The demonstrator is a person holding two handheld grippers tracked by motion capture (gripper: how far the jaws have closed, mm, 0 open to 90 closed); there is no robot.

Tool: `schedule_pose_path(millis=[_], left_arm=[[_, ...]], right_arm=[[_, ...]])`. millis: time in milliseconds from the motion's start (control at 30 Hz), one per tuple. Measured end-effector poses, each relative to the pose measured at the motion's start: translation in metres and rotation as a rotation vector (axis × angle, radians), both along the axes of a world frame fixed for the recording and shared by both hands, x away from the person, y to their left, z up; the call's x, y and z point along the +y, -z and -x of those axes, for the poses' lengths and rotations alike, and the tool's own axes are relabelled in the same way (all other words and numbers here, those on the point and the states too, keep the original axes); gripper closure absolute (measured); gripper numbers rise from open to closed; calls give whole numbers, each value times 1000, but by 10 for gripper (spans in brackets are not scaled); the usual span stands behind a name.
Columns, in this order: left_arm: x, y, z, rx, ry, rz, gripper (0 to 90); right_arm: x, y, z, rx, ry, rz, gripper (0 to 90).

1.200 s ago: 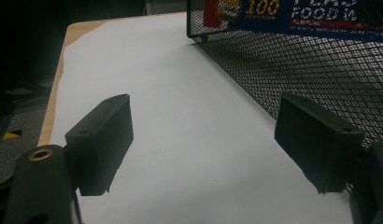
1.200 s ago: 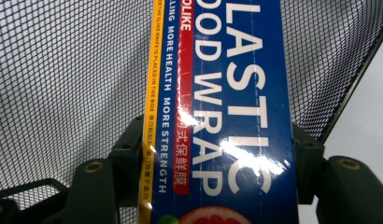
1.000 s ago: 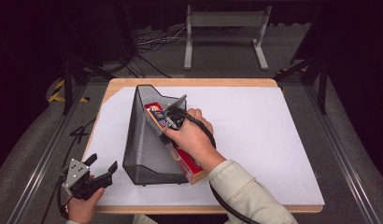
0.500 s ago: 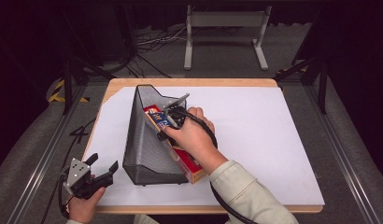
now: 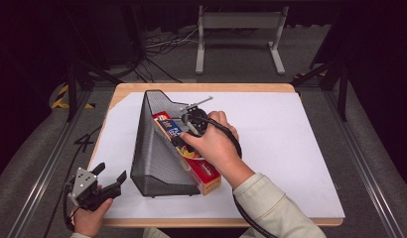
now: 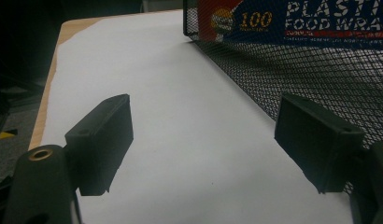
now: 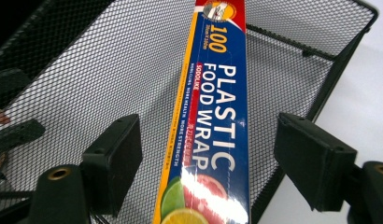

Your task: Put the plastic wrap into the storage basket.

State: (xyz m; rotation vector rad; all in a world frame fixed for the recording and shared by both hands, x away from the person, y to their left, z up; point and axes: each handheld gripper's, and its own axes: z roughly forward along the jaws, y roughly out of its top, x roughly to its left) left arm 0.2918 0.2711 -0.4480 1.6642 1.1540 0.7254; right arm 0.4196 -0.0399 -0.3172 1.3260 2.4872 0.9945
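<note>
A long box of plastic food wrap (image 5: pixel 207 176) lies slanted in a black mesh file holder (image 5: pixel 154 153) that rests on its side on the table. In the right gripper view the box (image 7: pixel 217 93) runs up between my jaws against the mesh (image 7: pixel 110 70). My right gripper (image 5: pixel 185 129) is over the box's upper part, open, with a jaw on each side and a gap to both. My left gripper (image 5: pixel 111 174) is low at the table's front left corner, open with nothing in it. Ahead of that gripper (image 6: pixel 203 140) are the mesh wall (image 6: pixel 297 70) and the box (image 6: pixel 292 18).
A white sheet (image 5: pixel 291 139) covers most of the wooden table (image 5: pixel 216 88). A sleeved forearm (image 5: pixel 271 208) comes in from the bottom. Beyond the table stand a grey metal frame (image 5: pixel 238 20) and floor cables (image 5: pixel 162 44). A rail (image 5: pixel 47 163) runs along the left.
</note>
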Motion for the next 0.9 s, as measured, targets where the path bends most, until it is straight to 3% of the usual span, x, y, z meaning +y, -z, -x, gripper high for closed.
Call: schedule_pose_path(millis=[433,667,800,900], left_arm=[[0,0,-1,5,4,-6,202],[-1,0,-1,7,2,-5,202],[-2,1,-1,10,1,-11,201],[-2,0,-1,10,0,-12,201]], right_arm=[[-32,-19,19,-62,-18,-13,227],[-64,-24,27,-84,7,-3,223],[-84,-26,33,-55,-18,-43,213],[-101,-29,39,-76,-10,-34,210]])
